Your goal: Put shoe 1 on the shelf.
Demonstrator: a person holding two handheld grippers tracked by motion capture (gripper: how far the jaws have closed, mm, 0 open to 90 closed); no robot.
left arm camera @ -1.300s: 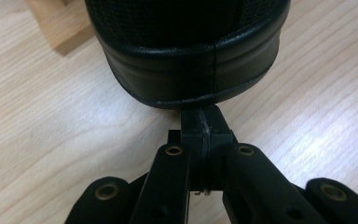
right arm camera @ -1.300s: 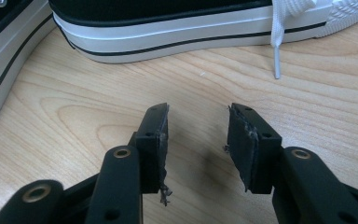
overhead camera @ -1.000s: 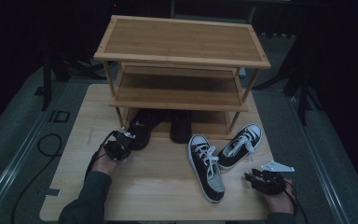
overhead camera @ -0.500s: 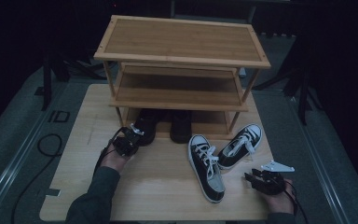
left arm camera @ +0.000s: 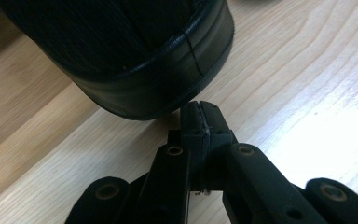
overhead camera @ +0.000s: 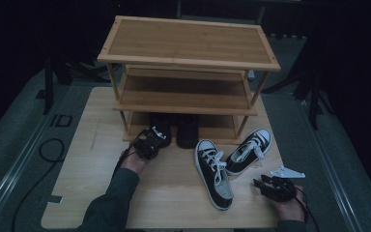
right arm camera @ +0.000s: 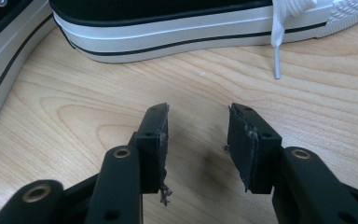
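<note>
Two black shoes stand side by side under the bamboo rack (overhead camera: 188, 58), the left one (overhead camera: 160, 123) and the right one (overhead camera: 187, 129). My left gripper (overhead camera: 152, 138) is shut with nothing in it, its tips just short of the left black shoe's heel (left arm camera: 135, 60). Two black-and-white sneakers lie on the board: one (overhead camera: 214, 164) points toward me, the other (overhead camera: 249, 150) lies angled to the right. My right gripper (overhead camera: 263, 185) rests open on the board near the sneakers' white soles (right arm camera: 168, 35), with nothing between its fingers (right arm camera: 154, 140).
The three-tier rack stands on a light wooden board (overhead camera: 96, 145). A black cable (overhead camera: 43, 150) loops on the grey floor at the left. Dark stands (overhead camera: 314, 92) flank the rack. Bare board lies in front of my left hand.
My left gripper has moved right and forward, from the board's left part up to the heel of the left black shoe. The right gripper has stayed put.
</note>
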